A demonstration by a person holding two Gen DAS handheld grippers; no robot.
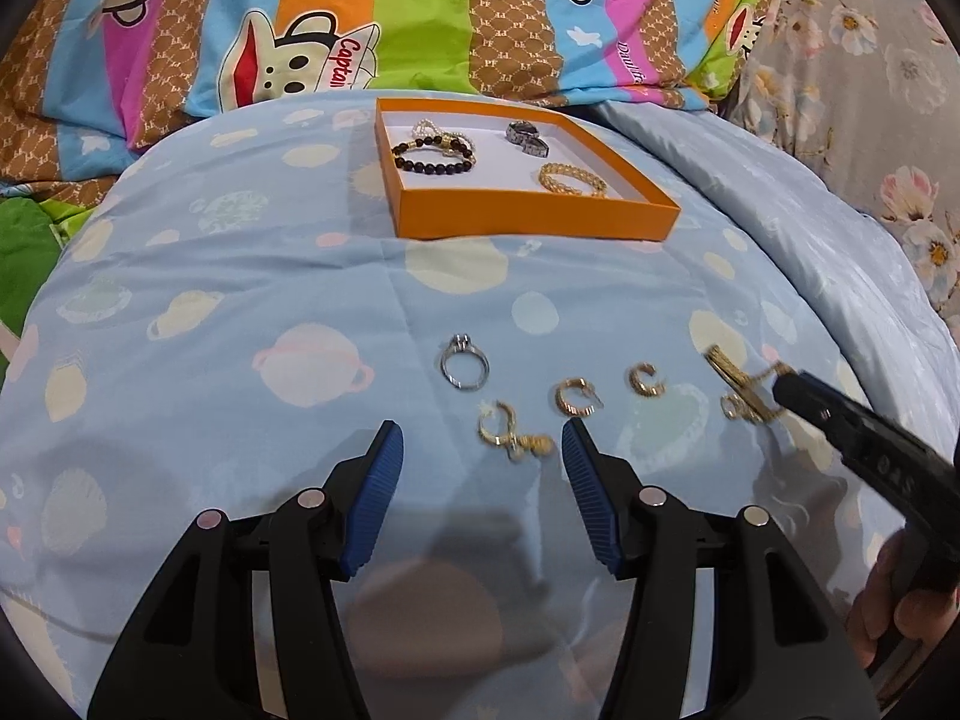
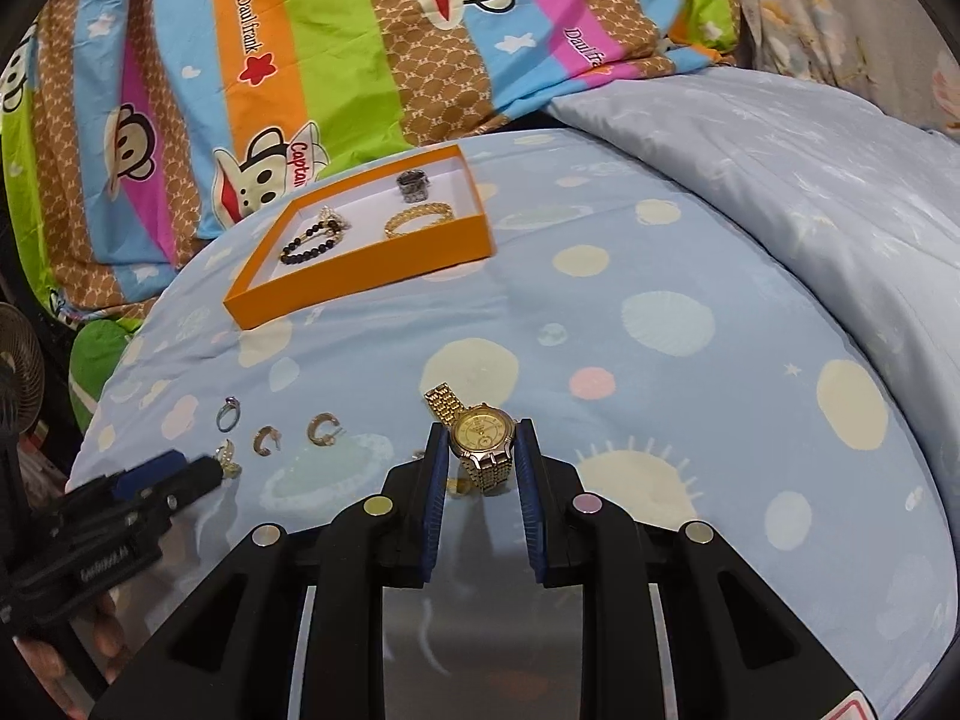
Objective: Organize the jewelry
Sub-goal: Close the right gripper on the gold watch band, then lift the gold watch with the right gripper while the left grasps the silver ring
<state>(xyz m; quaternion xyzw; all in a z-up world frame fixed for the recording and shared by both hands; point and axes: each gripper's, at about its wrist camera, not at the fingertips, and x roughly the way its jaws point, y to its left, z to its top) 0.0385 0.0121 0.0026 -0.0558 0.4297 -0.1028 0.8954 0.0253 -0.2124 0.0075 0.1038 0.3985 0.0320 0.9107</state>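
An orange tray (image 1: pixel 528 222) (image 2: pixel 360 276) at the far side of the blue bedspread holds a black bead bracelet (image 1: pixel 429 159), a silver watch (image 1: pixel 528 138) and a gold chain bracelet (image 1: pixel 573 180). On the bedspread lie a silver ring (image 1: pixel 465 360), two gold hoop earrings (image 1: pixel 576 396) (image 1: pixel 645 378) and a gold dangle earring (image 1: pixel 513 435). My left gripper (image 1: pixel 483 438) is open, just before the dangle earring. My right gripper (image 2: pixel 483 444) is shut on a gold watch (image 2: pixel 480 438), also in the left wrist view (image 1: pixel 741 387), and holds it a little off the cloth.
A colourful monkey-print quilt (image 1: pixel 360 18) is bunched behind the tray. A pale blue duvet (image 2: pixel 780 180) rises to the right and a floral sheet (image 1: pixel 870 90) lies beyond it. A small fan (image 2: pixel 18 360) stands at the far left.
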